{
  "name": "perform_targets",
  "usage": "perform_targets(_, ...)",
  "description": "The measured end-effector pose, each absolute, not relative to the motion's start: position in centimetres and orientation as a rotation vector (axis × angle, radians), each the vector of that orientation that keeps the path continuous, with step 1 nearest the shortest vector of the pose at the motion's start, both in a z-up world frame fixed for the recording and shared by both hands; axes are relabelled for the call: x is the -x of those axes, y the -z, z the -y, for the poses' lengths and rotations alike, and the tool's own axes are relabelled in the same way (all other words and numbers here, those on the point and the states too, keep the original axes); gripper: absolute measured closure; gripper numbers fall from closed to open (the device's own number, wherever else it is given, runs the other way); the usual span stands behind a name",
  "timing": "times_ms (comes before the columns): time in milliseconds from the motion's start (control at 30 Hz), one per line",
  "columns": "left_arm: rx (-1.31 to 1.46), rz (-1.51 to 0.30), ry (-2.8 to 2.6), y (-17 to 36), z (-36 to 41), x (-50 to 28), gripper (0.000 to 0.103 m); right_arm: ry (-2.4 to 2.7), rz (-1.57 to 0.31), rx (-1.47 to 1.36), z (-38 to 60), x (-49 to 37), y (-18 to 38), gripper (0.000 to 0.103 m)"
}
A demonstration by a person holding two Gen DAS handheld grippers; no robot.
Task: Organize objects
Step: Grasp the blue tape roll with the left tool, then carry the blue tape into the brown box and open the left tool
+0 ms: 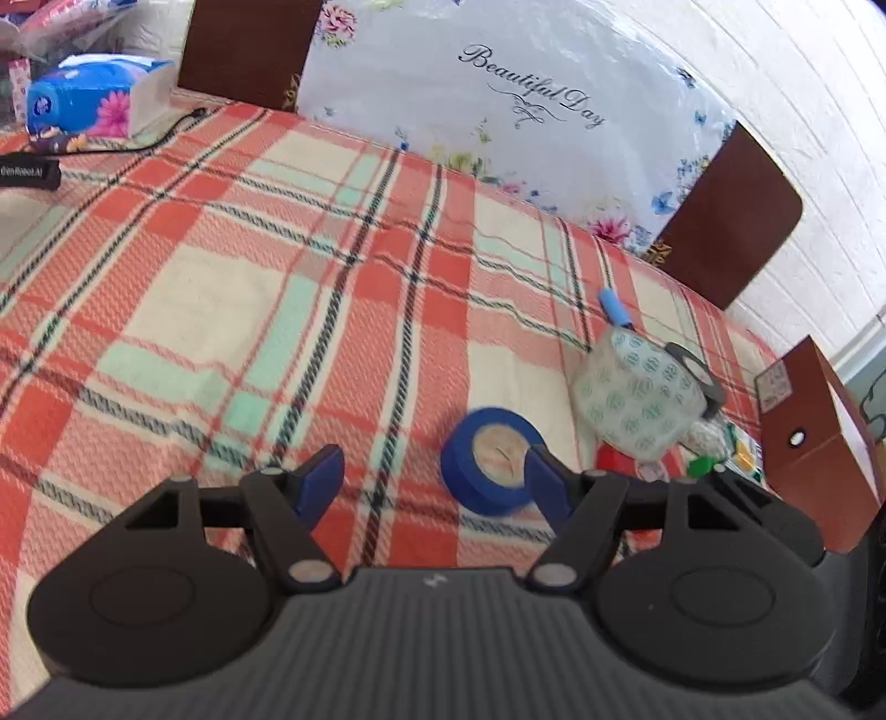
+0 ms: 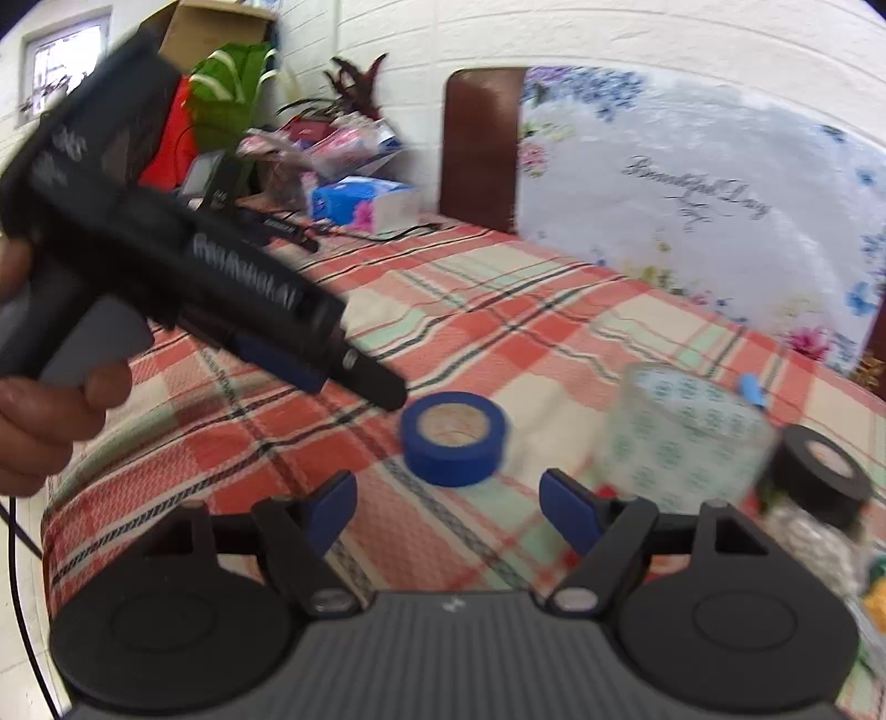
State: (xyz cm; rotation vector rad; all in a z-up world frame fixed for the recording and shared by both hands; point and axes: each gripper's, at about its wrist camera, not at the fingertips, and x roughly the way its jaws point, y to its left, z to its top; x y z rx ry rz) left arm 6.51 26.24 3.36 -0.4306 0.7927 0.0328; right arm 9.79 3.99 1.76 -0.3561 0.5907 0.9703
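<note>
A blue tape roll lies flat on the plaid cloth; it also shows in the right wrist view. A clear tape roll with green print stands to its right, also in the right wrist view. A black tape roll and a blue pen lie beyond. My left gripper is open and empty, its right finger beside the blue roll. My right gripper is open and empty, just short of the blue roll. The left gripper's body crosses the right wrist view.
A brown box stands at the right edge by small red and green items. A tissue pack, cables and clutter sit at the far left. A floral bag and two chair backs line the far edge.
</note>
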Motion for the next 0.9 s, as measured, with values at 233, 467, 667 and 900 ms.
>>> perform_targets(233, 0.462, -0.839, 0.018, -1.0, -25.9, -8.9, 0.073, -0.935, -0.625, 0.379, -8.2, -12.6, 0.8, 0.032)
perform_targets(467, 0.426, -0.873, 0.11, -1.6, -20.7, -5.5, 0.082, -0.948, -0.686, 0.327, -4.7, -11.3, -0.1, 0.043)
perform_targets(667, 0.278, -0.933, 0.278, -2.1, -10.8, -5.3, 0.08, -0.863, -0.645, 0.339, 4.2, -6.7, 0.0, 0.043)
perform_targets(900, 0.058, -0.818, 0.47, -7.7, 3.1, -10.3, 0.08, -0.559, -0.513, 0.231, 16.3, -7.4, -2.7, 0.043)
